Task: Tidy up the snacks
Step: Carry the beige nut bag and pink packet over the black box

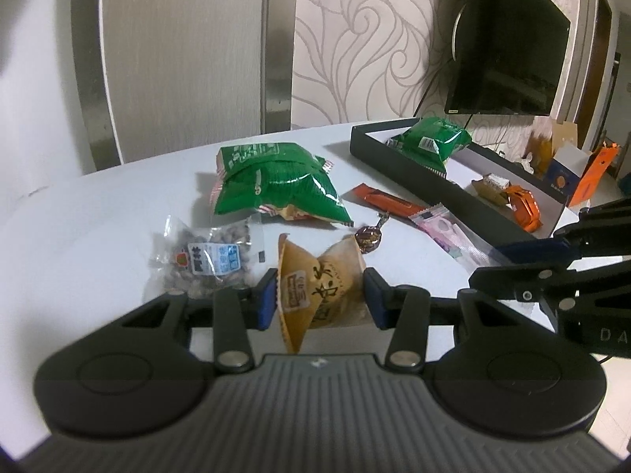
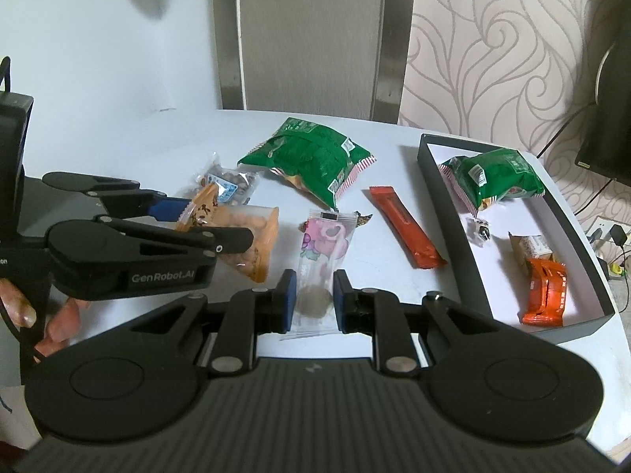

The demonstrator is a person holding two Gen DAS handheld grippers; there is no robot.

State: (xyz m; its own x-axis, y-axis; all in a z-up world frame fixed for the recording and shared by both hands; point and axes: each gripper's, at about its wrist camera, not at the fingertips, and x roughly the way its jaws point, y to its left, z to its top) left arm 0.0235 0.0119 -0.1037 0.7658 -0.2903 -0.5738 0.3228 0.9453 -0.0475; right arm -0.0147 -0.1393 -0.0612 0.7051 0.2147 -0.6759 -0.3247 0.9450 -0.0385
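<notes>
My left gripper is shut on a tan-orange snack packet, pinched between its blue pads just above the white table. The right wrist view shows that left gripper at the left with the same packet. My right gripper is shut on the near end of a clear pink packet with a round brown biscuit inside. The left wrist view has the right gripper at the right edge, at the pink packet. A black tray stands to the right.
On the table lie a big green bag, a clear bag of nuts, an orange stick and a brown wrapped candy. The tray holds a green bag and an orange packet. A dark screen hangs behind.
</notes>
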